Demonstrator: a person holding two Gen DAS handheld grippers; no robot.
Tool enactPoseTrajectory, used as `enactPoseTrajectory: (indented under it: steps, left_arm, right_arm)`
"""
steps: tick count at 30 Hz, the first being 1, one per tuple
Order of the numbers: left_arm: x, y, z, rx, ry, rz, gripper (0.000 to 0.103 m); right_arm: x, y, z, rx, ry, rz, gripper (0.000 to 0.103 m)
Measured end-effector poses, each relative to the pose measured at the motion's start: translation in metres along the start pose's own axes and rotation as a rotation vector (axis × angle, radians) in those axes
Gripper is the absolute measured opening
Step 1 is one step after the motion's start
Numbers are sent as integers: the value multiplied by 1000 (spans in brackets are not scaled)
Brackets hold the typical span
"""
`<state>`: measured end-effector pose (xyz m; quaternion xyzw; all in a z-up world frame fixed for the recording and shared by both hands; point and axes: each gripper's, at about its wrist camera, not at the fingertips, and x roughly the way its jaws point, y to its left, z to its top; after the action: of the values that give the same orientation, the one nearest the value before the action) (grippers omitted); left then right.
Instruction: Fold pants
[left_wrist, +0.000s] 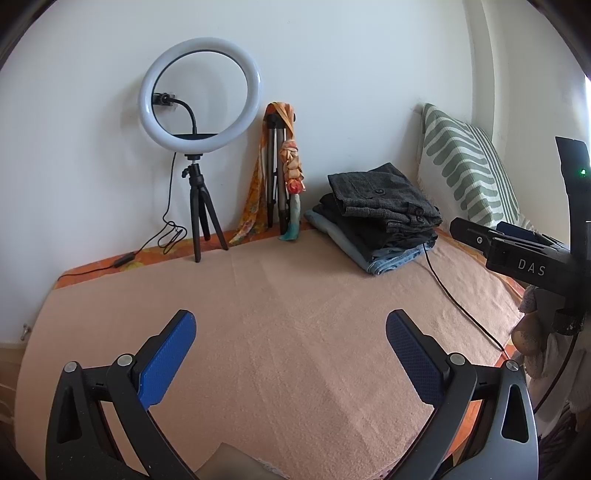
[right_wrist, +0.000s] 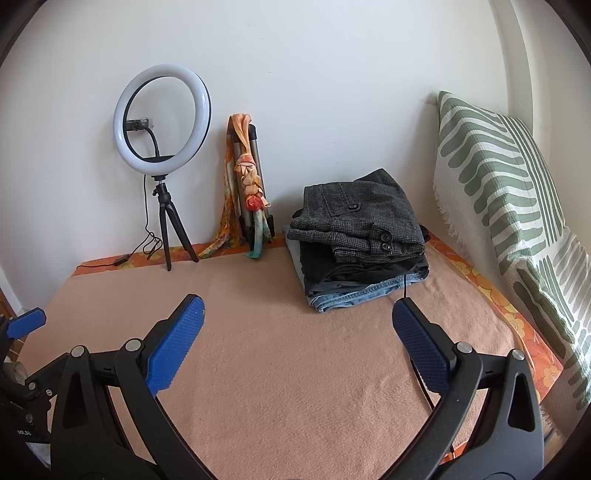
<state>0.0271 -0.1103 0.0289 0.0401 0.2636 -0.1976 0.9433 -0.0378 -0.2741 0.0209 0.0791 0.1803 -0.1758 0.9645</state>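
Observation:
A stack of folded pants (left_wrist: 384, 218) (right_wrist: 358, 243) lies at the back right of the peach blanket (left_wrist: 288, 295) (right_wrist: 280, 332), grey tweed on top, dark ones under it, blue jeans at the bottom. My left gripper (left_wrist: 290, 334) hovers open over bare blanket, well short of the stack, nothing between its blue pads. My right gripper (right_wrist: 297, 321) is open too, with the stack just beyond its right fingertip. The body of the right gripper (left_wrist: 532, 258) shows at the right edge of the left wrist view, held by a hand (left_wrist: 528, 332).
A ring light on a small tripod (left_wrist: 199, 147) (right_wrist: 162, 147) stands at the back left by the wall. A folded tripod draped with an orange scarf (left_wrist: 280, 173) (right_wrist: 247, 188) leans beside it. A green-striped pillow (left_wrist: 465, 166) (right_wrist: 517, 206) rests at the right. A black cable (left_wrist: 461, 306) crosses the blanket.

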Motion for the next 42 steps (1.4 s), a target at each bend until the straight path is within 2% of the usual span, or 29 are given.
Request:
enactPoseTrajectory:
  steps: [42]
  left_arm:
    - [-2, 0, 1, 14, -16, 11, 102]
  right_arm:
    - [0, 9, 2, -10, -4, 10, 103]
